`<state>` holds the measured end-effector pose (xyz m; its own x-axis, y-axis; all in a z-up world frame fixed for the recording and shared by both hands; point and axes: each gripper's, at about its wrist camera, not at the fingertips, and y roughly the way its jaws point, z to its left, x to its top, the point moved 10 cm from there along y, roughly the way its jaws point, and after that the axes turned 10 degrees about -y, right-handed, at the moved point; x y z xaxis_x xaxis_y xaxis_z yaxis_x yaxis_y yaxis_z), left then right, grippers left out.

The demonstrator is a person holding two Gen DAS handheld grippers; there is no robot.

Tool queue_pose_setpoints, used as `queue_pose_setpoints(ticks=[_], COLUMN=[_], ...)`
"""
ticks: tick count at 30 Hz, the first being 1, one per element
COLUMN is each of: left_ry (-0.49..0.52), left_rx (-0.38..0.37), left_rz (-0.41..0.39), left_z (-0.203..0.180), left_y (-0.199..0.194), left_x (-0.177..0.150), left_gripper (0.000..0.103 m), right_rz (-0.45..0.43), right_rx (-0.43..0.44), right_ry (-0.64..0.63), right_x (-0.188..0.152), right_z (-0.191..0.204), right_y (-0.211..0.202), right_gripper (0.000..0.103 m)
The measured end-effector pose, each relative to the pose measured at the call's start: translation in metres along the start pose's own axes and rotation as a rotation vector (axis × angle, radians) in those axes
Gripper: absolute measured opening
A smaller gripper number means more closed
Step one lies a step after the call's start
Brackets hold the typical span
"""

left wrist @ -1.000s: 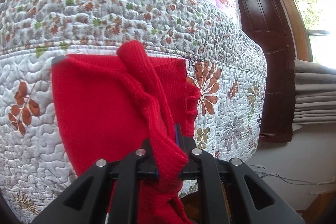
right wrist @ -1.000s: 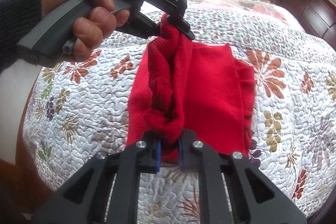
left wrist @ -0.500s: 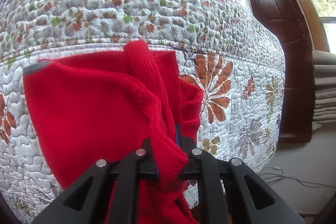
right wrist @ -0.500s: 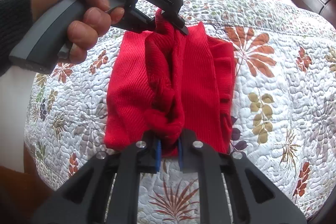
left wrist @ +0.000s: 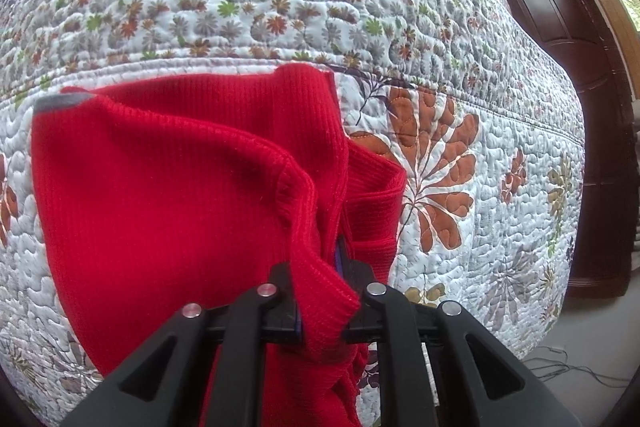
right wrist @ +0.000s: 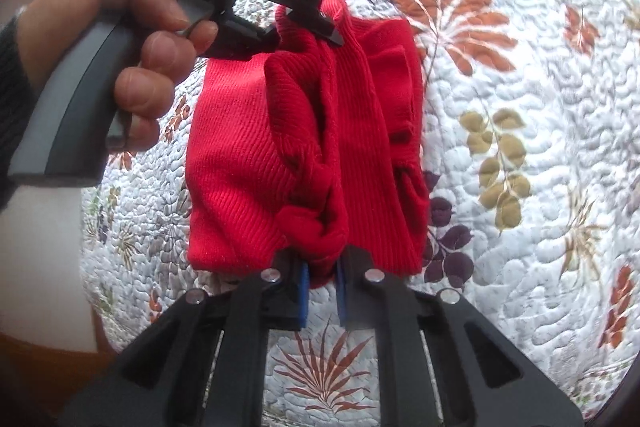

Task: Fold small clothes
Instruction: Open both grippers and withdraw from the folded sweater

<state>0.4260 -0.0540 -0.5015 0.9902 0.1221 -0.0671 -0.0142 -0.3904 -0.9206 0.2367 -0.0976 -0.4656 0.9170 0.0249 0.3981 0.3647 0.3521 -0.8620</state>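
Both the left gripper (left wrist: 324,291) and right gripper (right wrist: 322,279) are clamping bunched edges of the soft, limp red sweater (right wrist: 240,155), sagging over the bed (right wrist: 520,187).

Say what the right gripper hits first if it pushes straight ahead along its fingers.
The right gripper is already shut on the red knit garment, so more of that bunched cloth comes first. Beyond it in line sits the left gripper clamping the far edge, though depth is unclear.

floral quilt (left wrist: 280,7) covers bed | dark wooden door (left wrist: 560,27) at right | cable (left wrist: 568,371) on floor
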Motion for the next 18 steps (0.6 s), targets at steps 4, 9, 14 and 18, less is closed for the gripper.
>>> queue_pose_setpoints(ticks=[4, 9, 14, 18], left_ry=[0.010, -0.017, 0.007, 0.077], left_rx=[-0.103, -0.224, -0.258, -0.273], left_rz=[-0.050, -0.140, -0.146, -0.072], left_z=[-0.017, -0.016, 0.011, 0.029], left_y=[-0.013, -0.066, -0.105, -0.098], left_x=[0.000, 0.008, -0.019, -0.070], left_gripper=[0.067, 0.077, 0.081, 0.081], right_rz=[0.021, 0.014, -0.068, -0.101], right_rx=[0.107, 0.154, 0.298, 0.467], right_ry=[0.099, 0.175, 0.292, 0.421], right_x=[-0.010, -0.017, 0.005, 0.059], right_z=[-0.016, -0.040, -0.058, -0.076], right_y=[0.014, 0.013, -0.024, -0.020], right_gripper=[0.009, 0.043, 0.049, 0.050])
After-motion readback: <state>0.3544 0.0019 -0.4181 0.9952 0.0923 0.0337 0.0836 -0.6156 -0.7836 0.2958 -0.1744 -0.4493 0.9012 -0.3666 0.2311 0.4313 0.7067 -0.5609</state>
